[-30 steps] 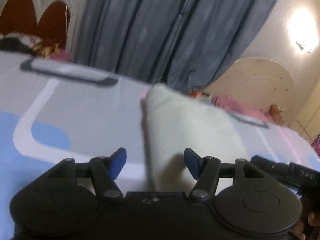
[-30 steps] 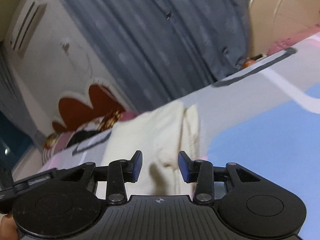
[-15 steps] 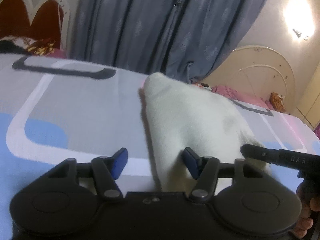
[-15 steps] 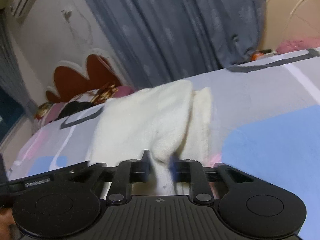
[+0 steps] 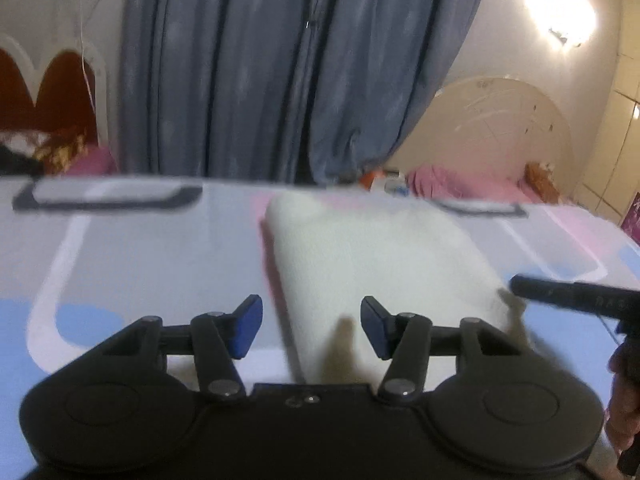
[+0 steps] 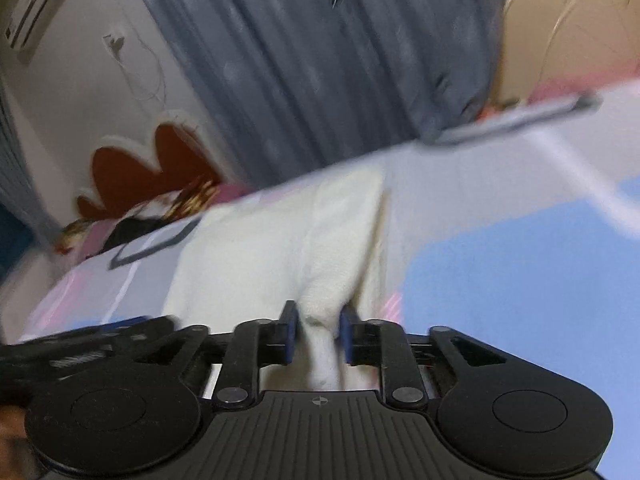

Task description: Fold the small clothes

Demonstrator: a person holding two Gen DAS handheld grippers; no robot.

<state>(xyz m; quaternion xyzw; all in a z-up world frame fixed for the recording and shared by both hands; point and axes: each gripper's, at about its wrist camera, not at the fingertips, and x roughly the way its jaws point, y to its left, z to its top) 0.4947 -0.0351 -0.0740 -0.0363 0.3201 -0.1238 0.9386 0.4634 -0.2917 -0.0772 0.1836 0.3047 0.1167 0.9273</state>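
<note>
Opening, the right claw [image 6: 316,338] straddles the cream garment's [image 6: 280,248] edge (pinched fold); left claw [image 5: 311,332] gapes beside it.

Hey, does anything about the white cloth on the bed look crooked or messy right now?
A bit. The cloth is not flat: a ridge is bunched up between the right tongs, whose jaws are opening, and a loose strip sticks out along its right edge. No damage or spill shows.

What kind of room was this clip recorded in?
Most likely a bedroom. The cream garment lies on a bed covered with a patterned sheet; a scalloped headboard stands against the wall, and long blue-grey curtains hang behind the bed.
</note>
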